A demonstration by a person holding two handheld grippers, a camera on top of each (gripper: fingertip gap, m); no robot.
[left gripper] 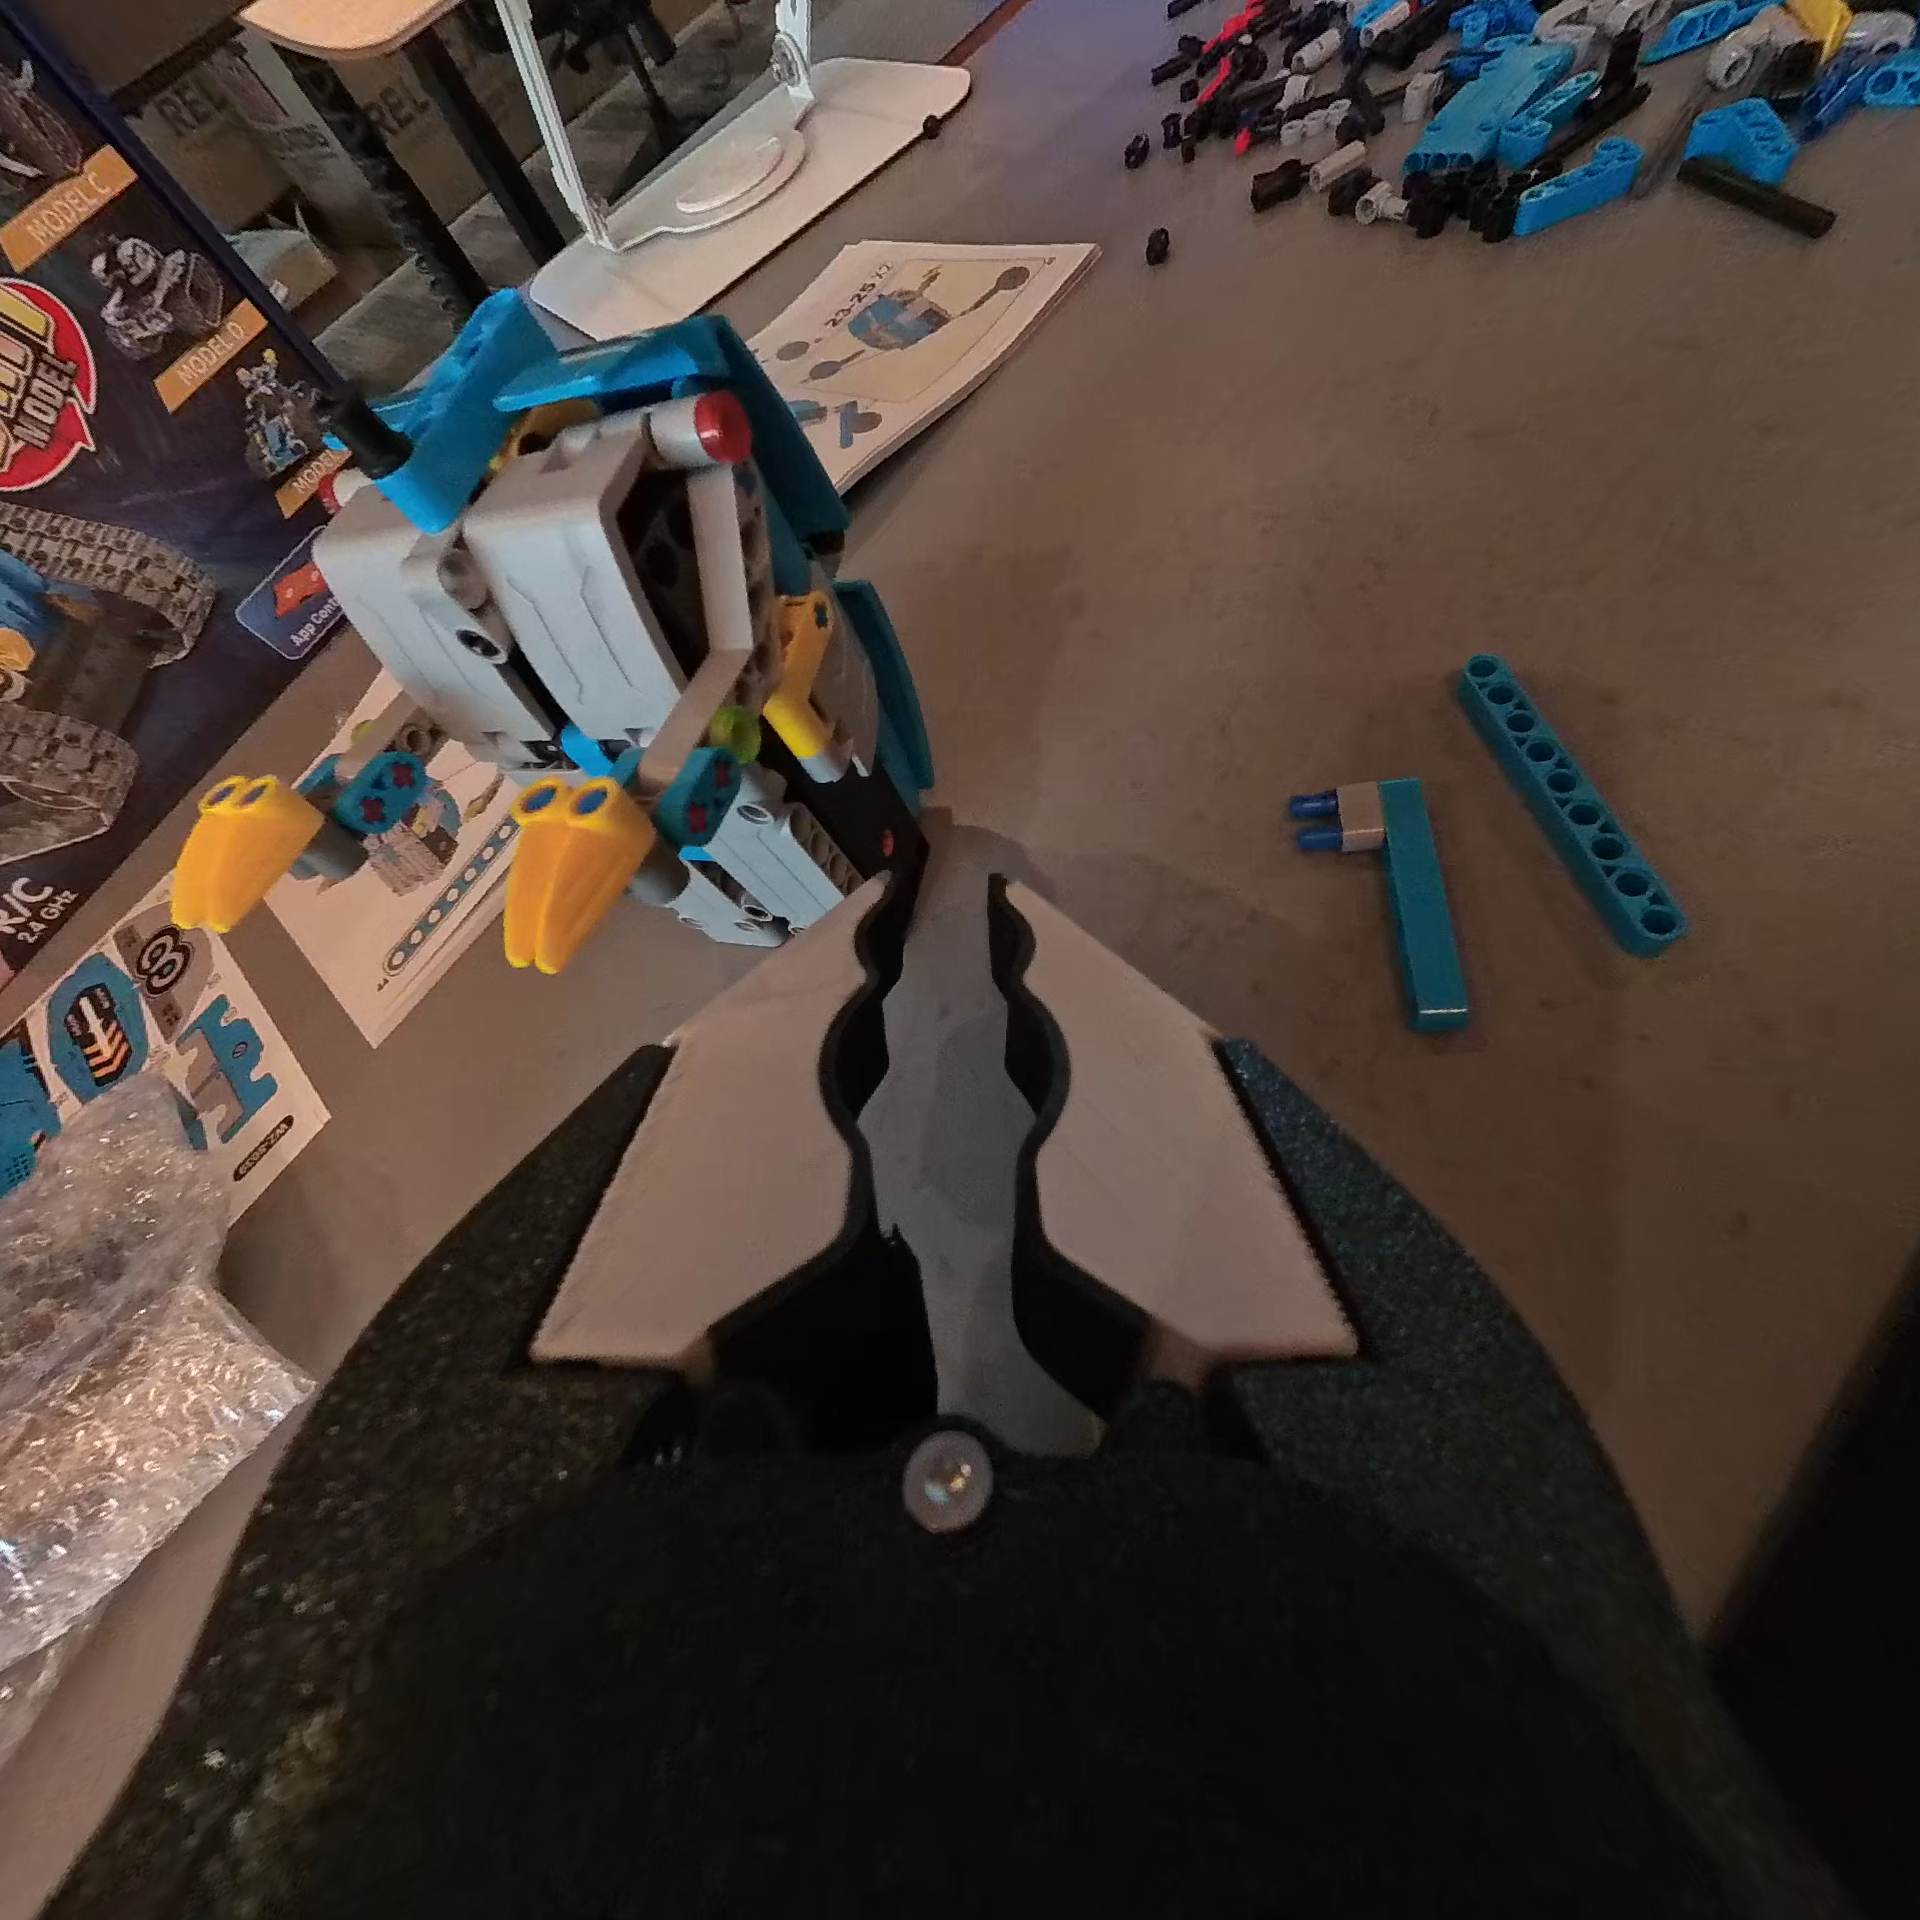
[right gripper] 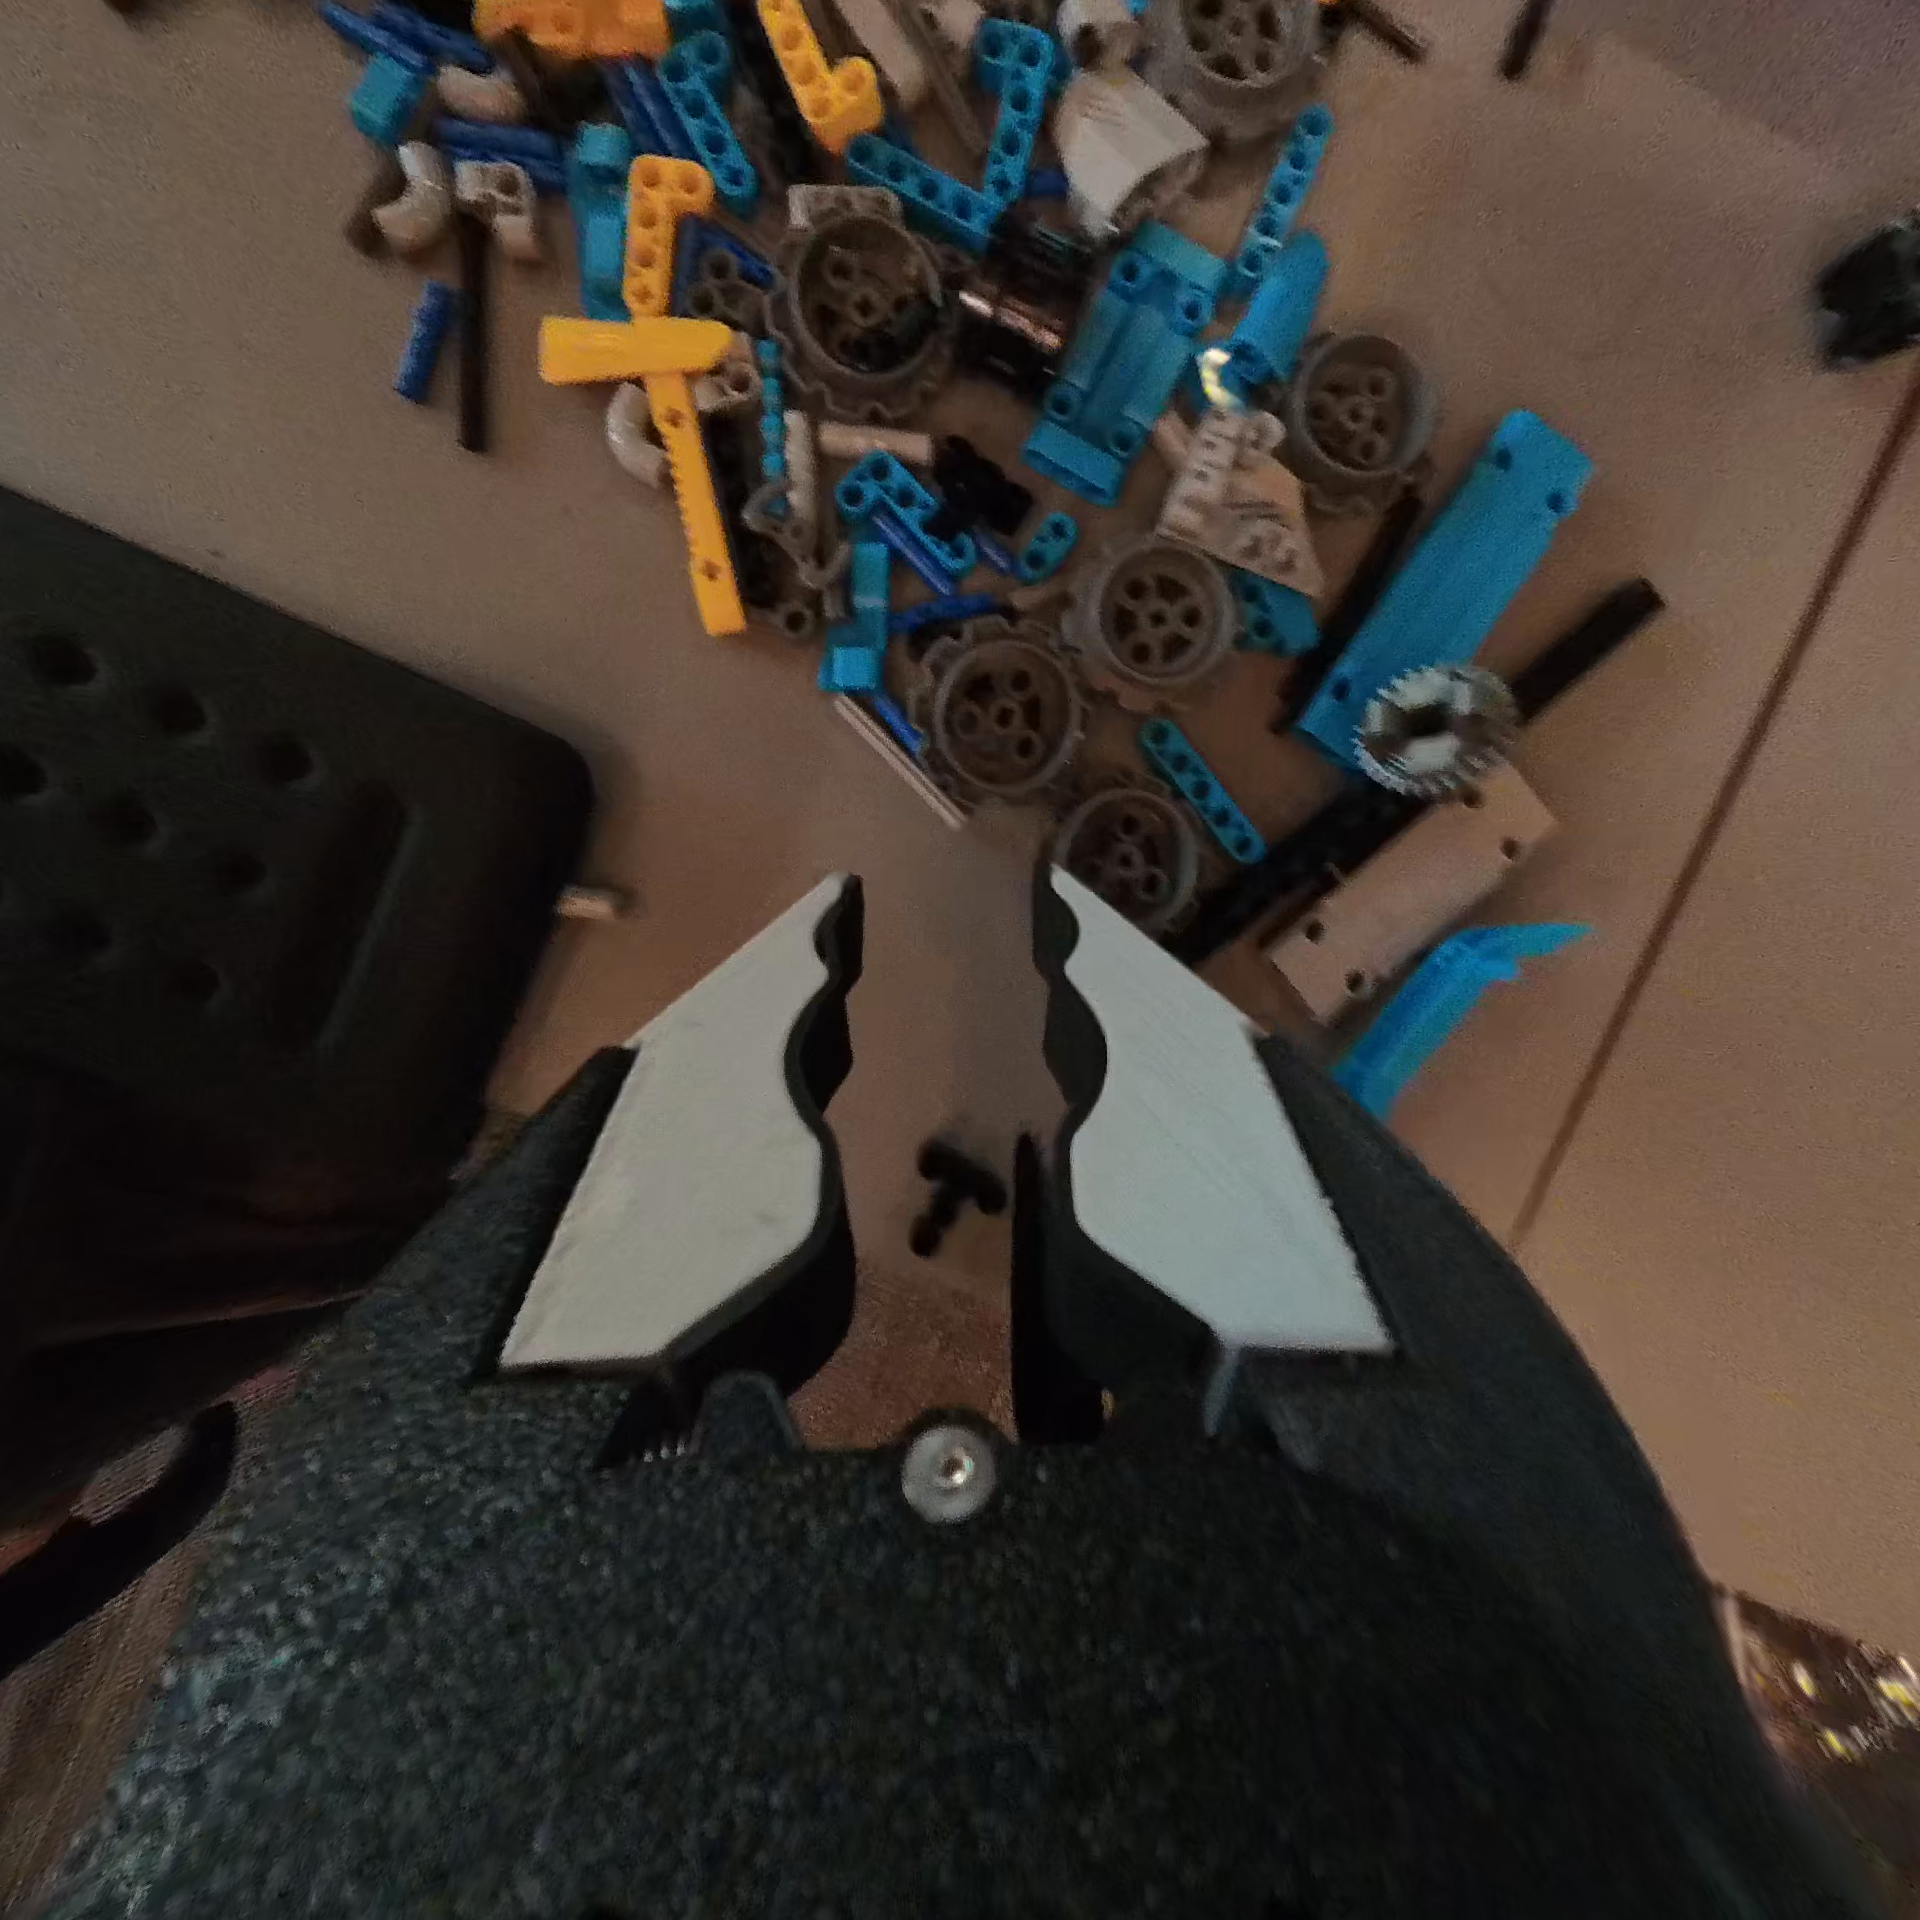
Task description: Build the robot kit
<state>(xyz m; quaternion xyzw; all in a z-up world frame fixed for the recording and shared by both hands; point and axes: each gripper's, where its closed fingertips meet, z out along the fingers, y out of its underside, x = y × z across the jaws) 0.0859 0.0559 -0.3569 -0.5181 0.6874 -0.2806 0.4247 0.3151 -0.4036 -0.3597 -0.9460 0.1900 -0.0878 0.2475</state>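
My left gripper [left gripper: 940, 883] is shut on the lower edge of a partly built brick model [left gripper: 623, 623], with a flat grey piece of it running back between the fingers. The model is grey, teal and blue, with two yellow feet [left gripper: 566, 883] and a red-tipped pin [left gripper: 722, 428], and it tilts above the table. My right gripper [right gripper: 951, 883] is open and empty above the table, at the near edge of a pile of loose parts [right gripper: 987, 468]. A small black pin [right gripper: 951, 1195] lies on the table between its fingers.
A long teal beam [left gripper: 1569, 805] and a teal beam with blue pins [left gripper: 1418, 904] lie right of the model. Instruction sheets [left gripper: 914, 343], the kit box [left gripper: 104, 520], bubble wrap [left gripper: 104, 1299] and a white stand [left gripper: 748, 156] sit left and behind. A black perforated object [right gripper: 208, 831] is left of the right gripper. Left tips to right tips: about 50 centimeters.
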